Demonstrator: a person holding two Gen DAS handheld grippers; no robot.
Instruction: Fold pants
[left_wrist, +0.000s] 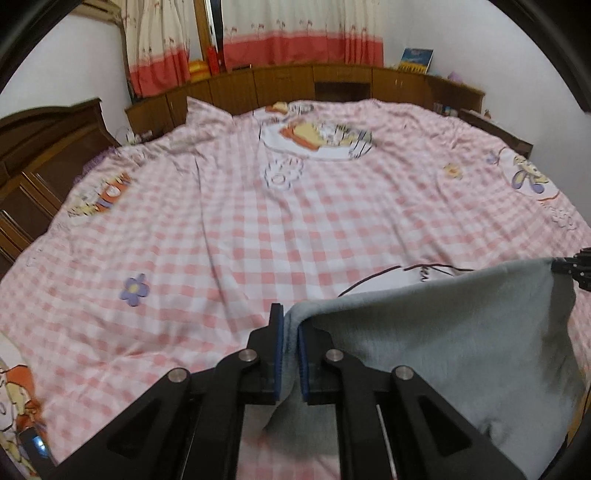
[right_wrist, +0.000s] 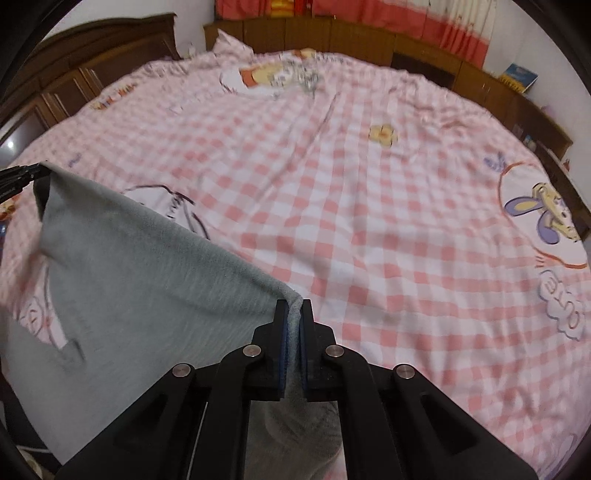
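Observation:
The grey pants (left_wrist: 443, 332) hang stretched between my two grippers above the pink checked bed cover (left_wrist: 221, 229). My left gripper (left_wrist: 291, 317) is shut on one corner of the pants' top edge. My right gripper (right_wrist: 294, 314) is shut on the other corner of the grey pants (right_wrist: 140, 295). In the left wrist view the right gripper (left_wrist: 576, 267) shows at the far right edge, holding the cloth. In the right wrist view the left gripper (right_wrist: 22, 177) shows at the far left. The lower part of the pants hangs out of sight.
The bed cover (right_wrist: 369, 221) has cartoon prints and covers the whole bed. A dark wooden headboard (left_wrist: 48, 147) stands to the left. Low wooden cabinets (left_wrist: 295, 81) run along the far side under red and cream curtains (left_wrist: 295, 33). A book (left_wrist: 415, 61) leans at the back right.

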